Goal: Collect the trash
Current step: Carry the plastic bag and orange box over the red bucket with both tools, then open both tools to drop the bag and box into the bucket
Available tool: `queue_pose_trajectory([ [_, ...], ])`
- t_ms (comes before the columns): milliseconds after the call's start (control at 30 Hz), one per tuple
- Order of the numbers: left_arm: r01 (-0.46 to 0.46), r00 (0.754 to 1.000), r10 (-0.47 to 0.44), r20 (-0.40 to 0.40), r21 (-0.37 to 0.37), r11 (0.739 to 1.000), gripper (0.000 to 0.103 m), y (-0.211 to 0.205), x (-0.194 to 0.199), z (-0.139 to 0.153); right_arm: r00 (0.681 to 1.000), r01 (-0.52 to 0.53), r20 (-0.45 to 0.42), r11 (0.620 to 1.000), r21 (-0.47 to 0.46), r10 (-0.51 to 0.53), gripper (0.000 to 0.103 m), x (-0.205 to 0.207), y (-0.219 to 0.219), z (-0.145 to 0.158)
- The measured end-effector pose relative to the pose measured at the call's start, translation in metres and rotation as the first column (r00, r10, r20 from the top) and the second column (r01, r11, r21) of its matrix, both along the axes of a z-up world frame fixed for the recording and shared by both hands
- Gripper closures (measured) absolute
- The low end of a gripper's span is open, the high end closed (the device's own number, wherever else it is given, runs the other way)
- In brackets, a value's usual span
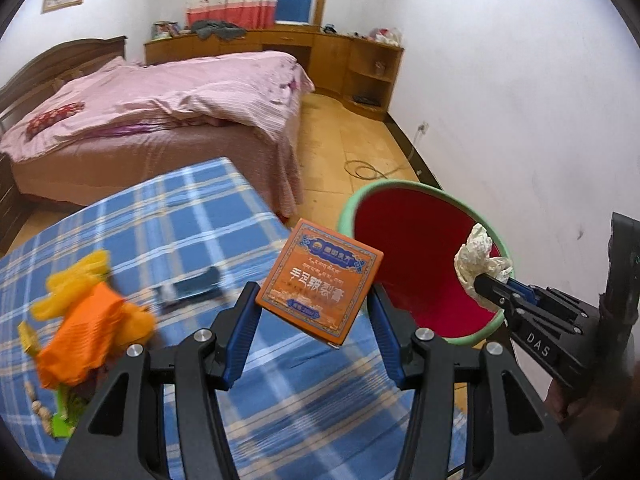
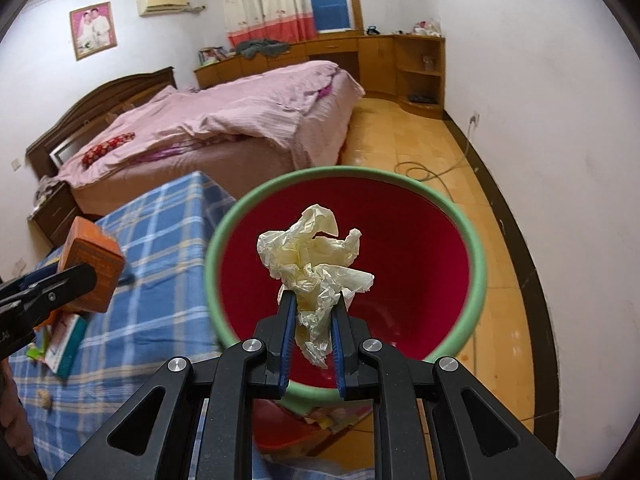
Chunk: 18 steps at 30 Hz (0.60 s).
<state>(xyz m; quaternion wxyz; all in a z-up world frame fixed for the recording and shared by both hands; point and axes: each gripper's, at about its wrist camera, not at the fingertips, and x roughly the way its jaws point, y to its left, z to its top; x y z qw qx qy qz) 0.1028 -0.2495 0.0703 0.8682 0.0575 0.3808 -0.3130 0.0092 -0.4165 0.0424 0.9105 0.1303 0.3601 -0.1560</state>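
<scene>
My left gripper point(image 1: 314, 296) is shut on an orange cardboard box point(image 1: 320, 280) and holds it above the edge of the blue plaid table point(image 1: 192, 216), beside the bin. The box also shows in the right wrist view point(image 2: 94, 268). My right gripper point(image 2: 312, 300) is shut on a crumpled cream paper wad point(image 2: 316, 256) and holds it over the mouth of the red bin with a green rim point(image 2: 478, 264). The bin point(image 1: 348, 208), the wad point(image 1: 478, 256) and the right gripper point(image 1: 486, 284) also show in the left wrist view.
On the table lie an orange and yellow plastic bag point(image 1: 88, 320), a dark small object point(image 1: 192, 286), a green item point(image 1: 64, 420) and a small box point(image 2: 66, 344). A pink bed point(image 1: 160, 112) stands behind. A cable point(image 2: 420, 172) lies on the wooden floor.
</scene>
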Motion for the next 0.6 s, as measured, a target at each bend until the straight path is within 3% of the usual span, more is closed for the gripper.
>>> queue_pose_trajectory([
  [333, 0.084, 0.995, -0.082, -0.048, 0.043, 0.996, 0.048, -0.061, 0.019, -0.022, 0.999, 0.017, -0.038, 0.998, 0.055, -0.015, 0.085, 0.007, -0.031, -0.021],
  [600, 0.147, 0.989, -0.144, -0.040, 0.067, 0.987, 0.045, -0.092, 0.024, -0.029, 0.999, 0.020, -0.031, 0.995, 0.095, -0.017, 0.081, 0.011, -0.048, -0.023],
])
